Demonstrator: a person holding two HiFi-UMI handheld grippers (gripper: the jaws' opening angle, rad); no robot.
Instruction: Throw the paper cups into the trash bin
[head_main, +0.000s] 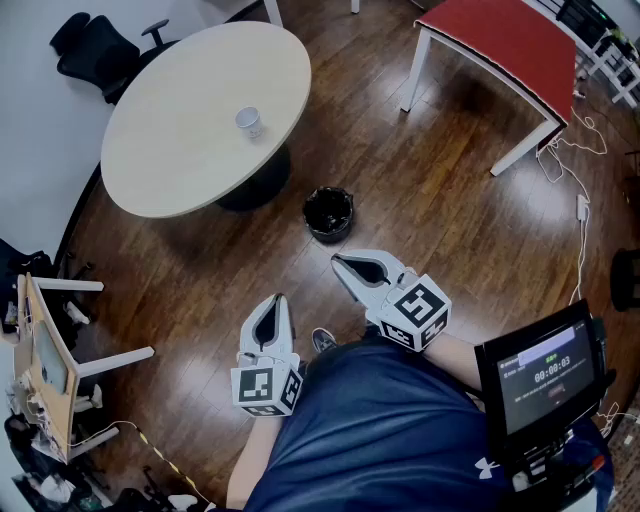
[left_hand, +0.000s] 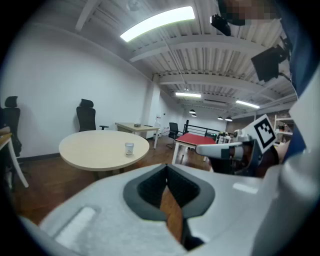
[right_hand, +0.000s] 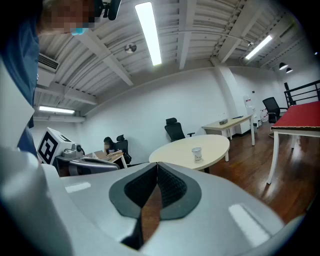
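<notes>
Screen at lower right of the head view: white timer digits, seemingly 00:00:03, under a small green line too fine to read. White logo on the dark blue shirt, no lettering legible. Black-and-white square patterns on both marker cubes, no words.

Left gripper low before the torso, pointing straight ahead over the wood floor. Jaws pressed together, nothing between them. Right gripper a little farther out, angled forward and left toward the bin, bare forearm behind its cube. Jaws likewise closed on nothing. The two tips near each other but apart.

Cup upright on the round table, right of its middle, well apart from both grippers. Same cup small beyond the closed jaws in the left gripper view and the right gripper view. Bin on the floor just beside the table's dark base, between table and grippers, black inside. Red table at upper right; black chair at upper left behind the round table.
</notes>
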